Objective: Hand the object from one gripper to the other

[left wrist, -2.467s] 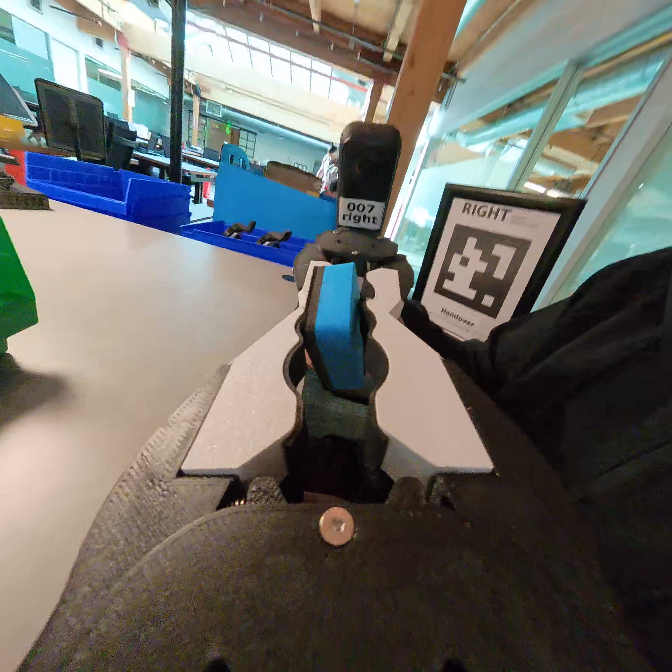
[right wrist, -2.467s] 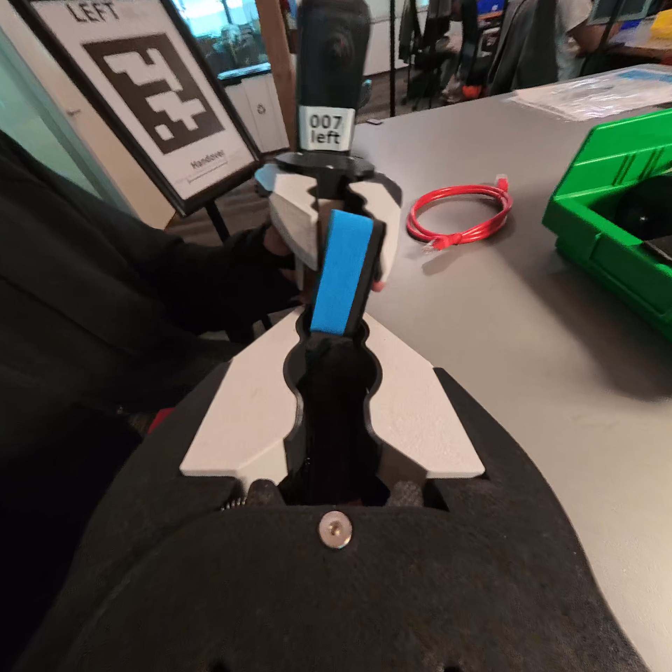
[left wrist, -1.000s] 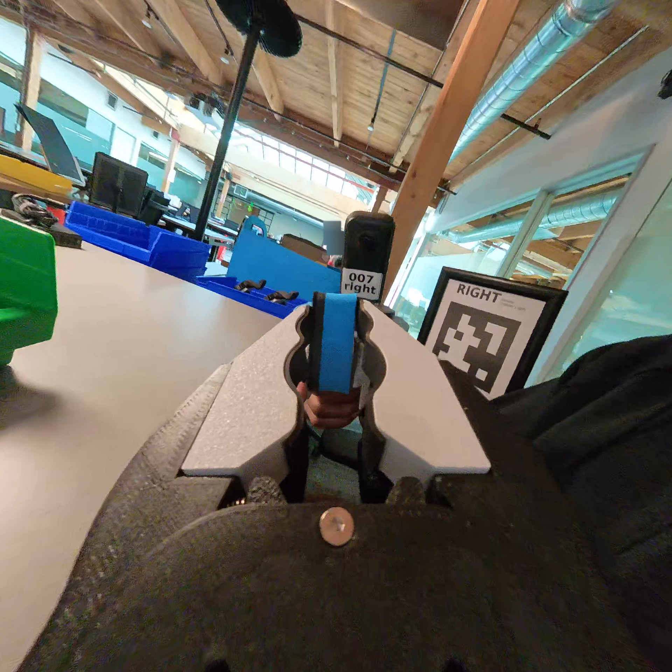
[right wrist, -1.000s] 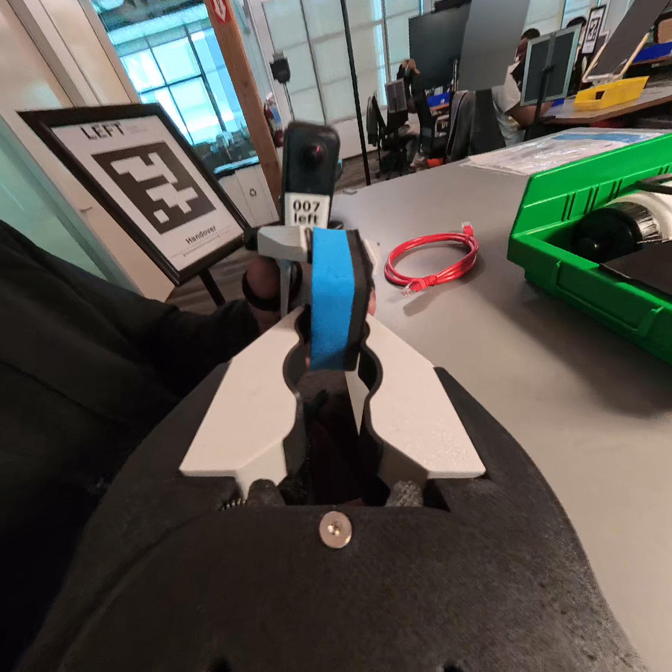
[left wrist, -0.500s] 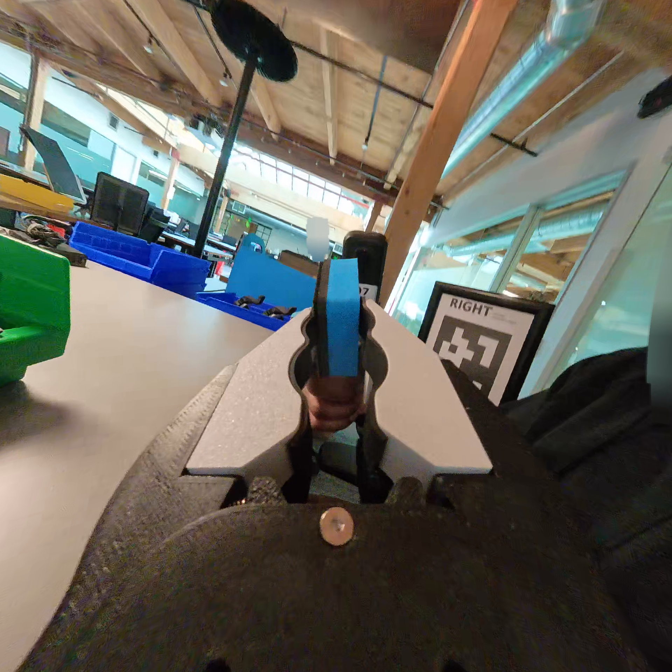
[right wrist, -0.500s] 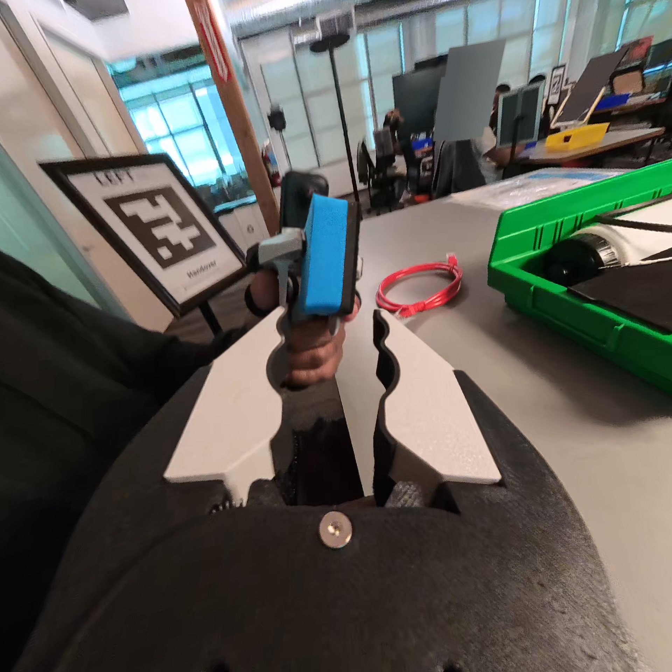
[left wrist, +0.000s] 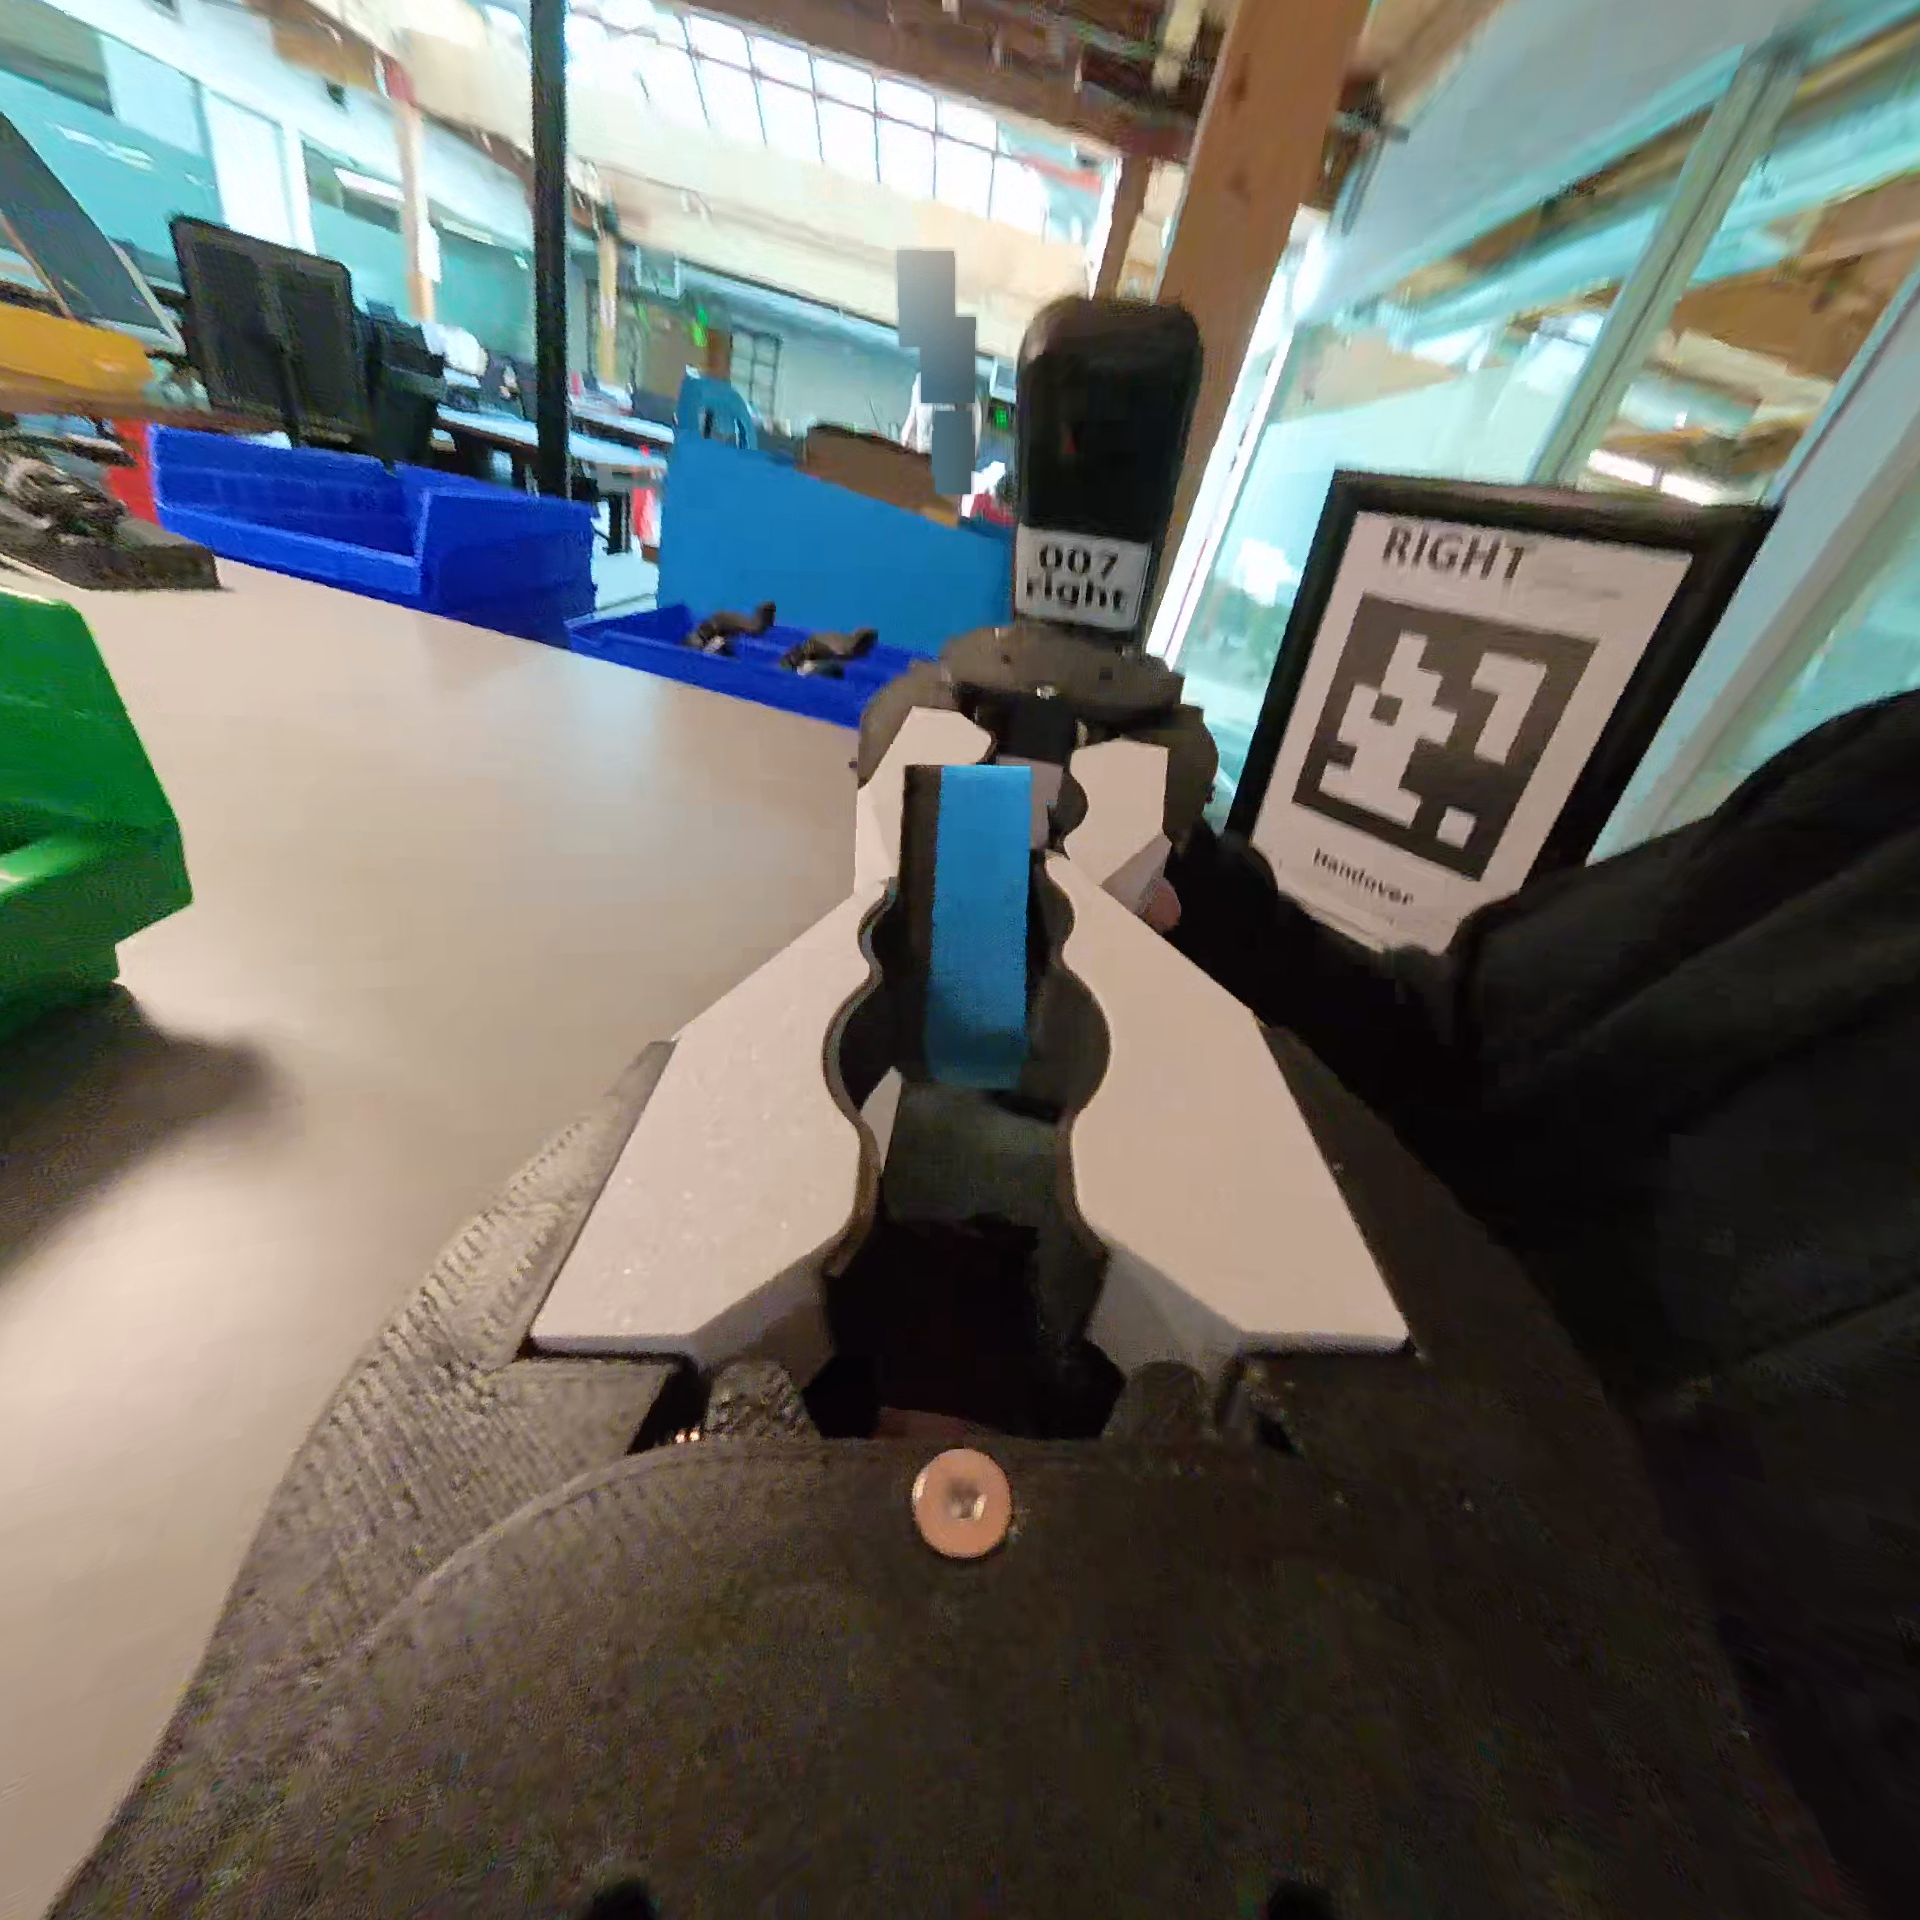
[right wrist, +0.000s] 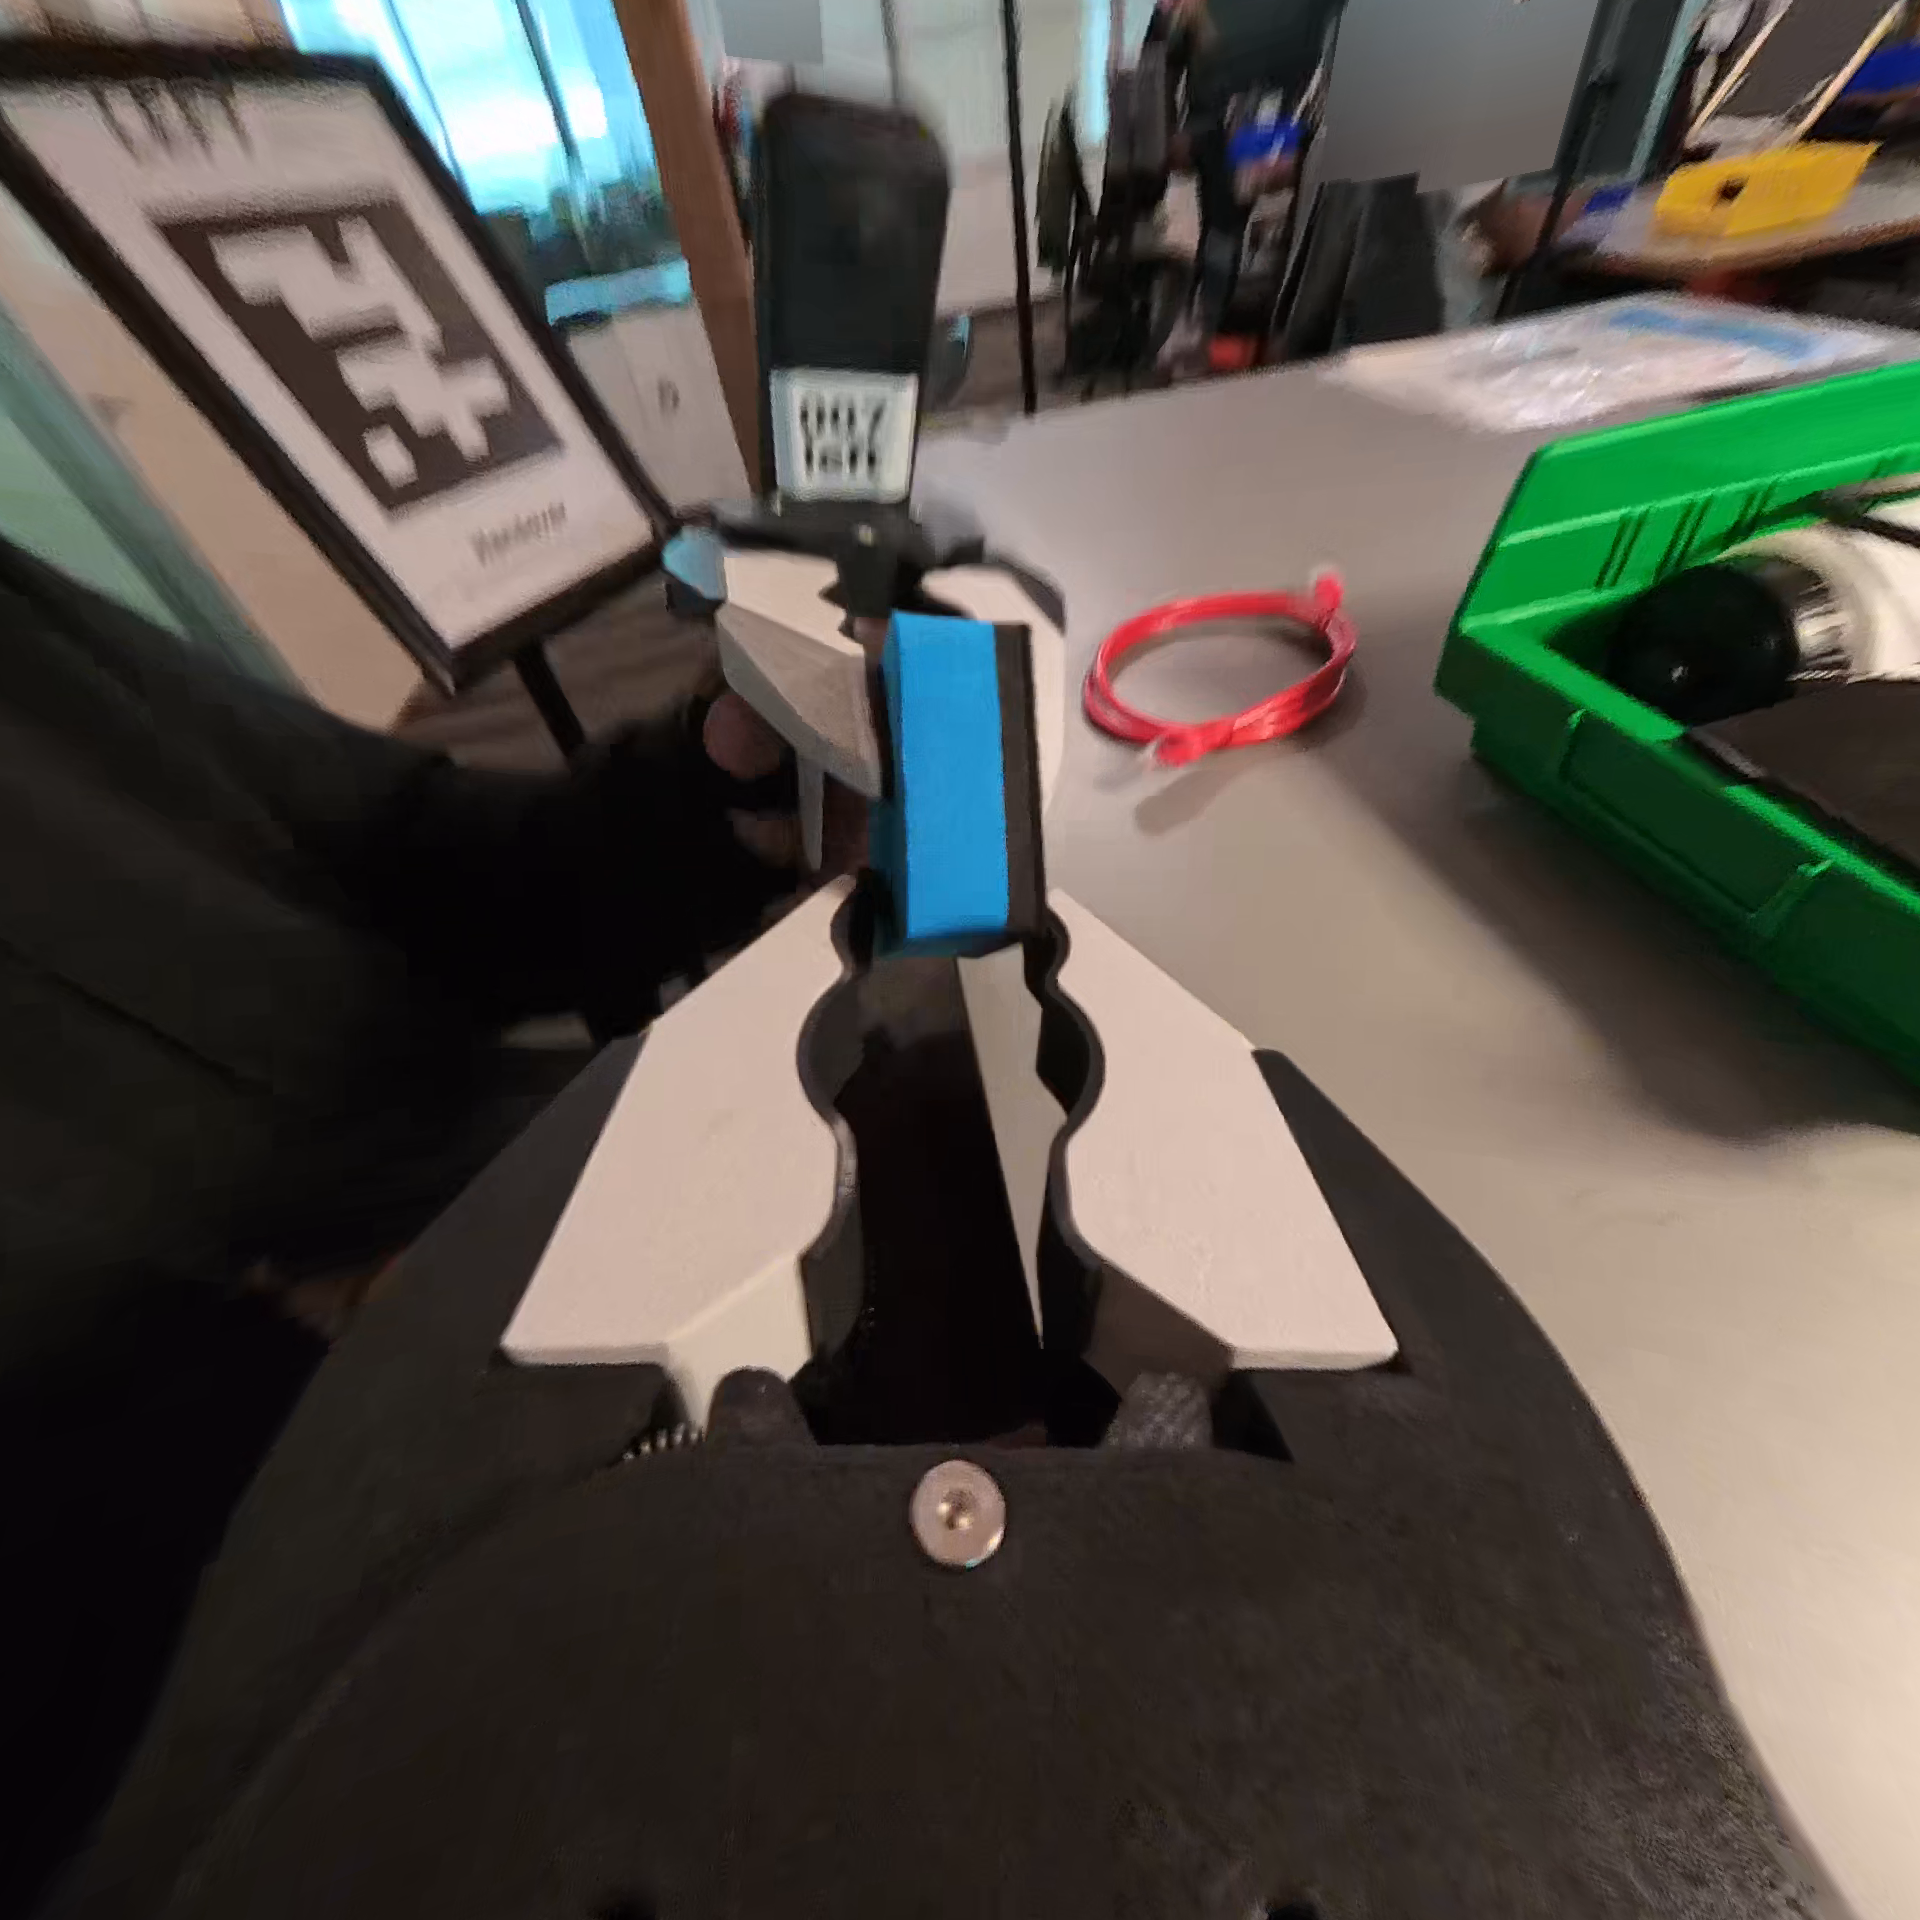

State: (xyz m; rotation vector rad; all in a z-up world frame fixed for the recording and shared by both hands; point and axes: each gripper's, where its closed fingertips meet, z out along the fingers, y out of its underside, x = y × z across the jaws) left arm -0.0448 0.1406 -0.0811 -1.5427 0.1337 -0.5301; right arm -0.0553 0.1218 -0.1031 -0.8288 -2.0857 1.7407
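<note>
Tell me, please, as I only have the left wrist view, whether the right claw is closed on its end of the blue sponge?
Observer: The right wrist view shows the right claw apparently shut on just the end of the sponge, at its very tips; its deeper notches are empty.
Operator: Thank you. Is anything lying on the table on that side?
Observer: Yes, a coiled red cable lies on the grey table, beyond the sponge and to its right.
Operator: And what does the green bin hold?
Observer: The green bin holds a white roll-like thing with a black end; the rest is unclear.
</note>
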